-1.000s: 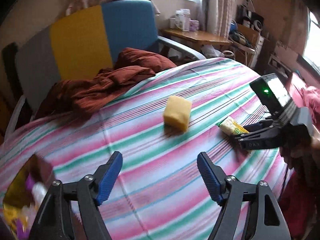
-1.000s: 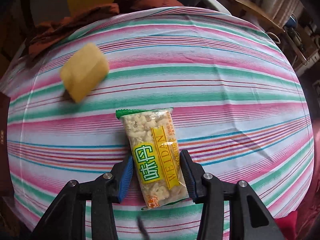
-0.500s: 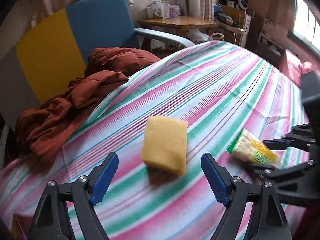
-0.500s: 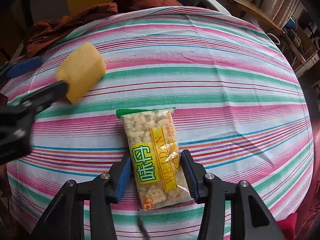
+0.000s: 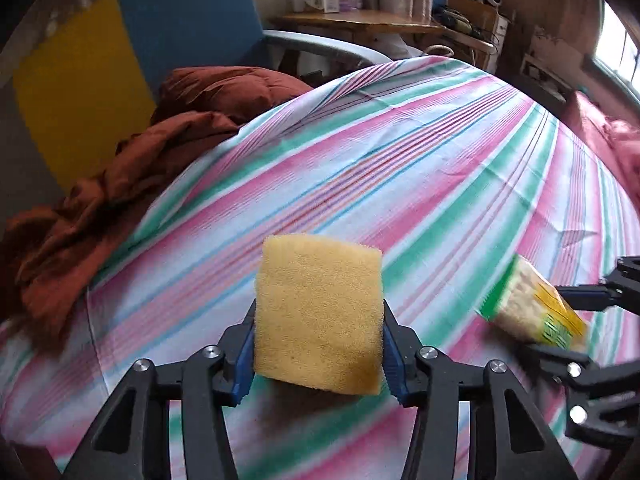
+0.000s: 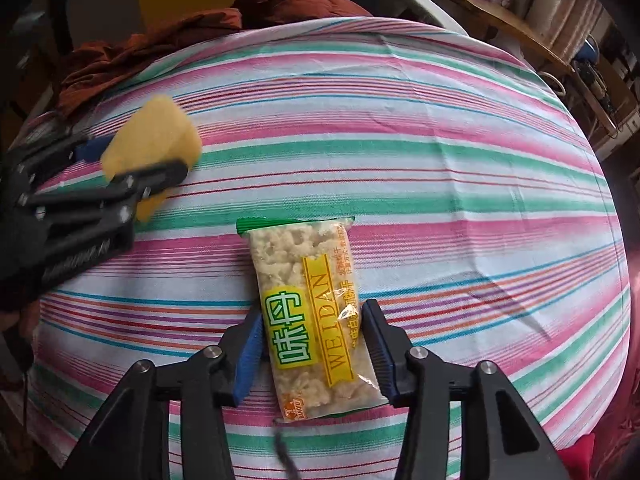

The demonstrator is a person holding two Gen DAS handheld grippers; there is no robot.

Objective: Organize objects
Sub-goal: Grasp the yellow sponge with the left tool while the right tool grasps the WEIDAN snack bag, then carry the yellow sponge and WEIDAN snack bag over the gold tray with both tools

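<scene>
Sponge (image 5: 318, 312), a yellow porous block of roughly square face with a coarse open-cell surface, sat at lower centre of the left wrist view, clamped between the two blue ribbed pads of the left gripper (image 5: 319, 344); both pads pressed its side faces, so the jaws were closed on it. In the right wrist view the same sponge (image 6: 154, 140) appeared at the upper left, held in that black gripper (image 6: 132, 160). Snack packet (image 6: 310, 312), a flat rectangular pouch of clear glossy film with a green serrated top edge, a yellow band and pale lumpy contents, lay lengthwise at lower centre of the right wrist view between the fingers of the right gripper (image 6: 311, 344); the blue pads touched its long edges, jaws narrow and holding it. The packet (image 5: 528, 312) also showed at the right edge of the left wrist view. Both items were on or just above a woven tablecloth (image 6: 440, 160) striped pink, green, white and blue, with faint creases. Rust-brown crumpled fabric (image 5: 120, 168) lay at the upper left, before a chair (image 5: 168, 32) with yellow and blue panels.
</scene>
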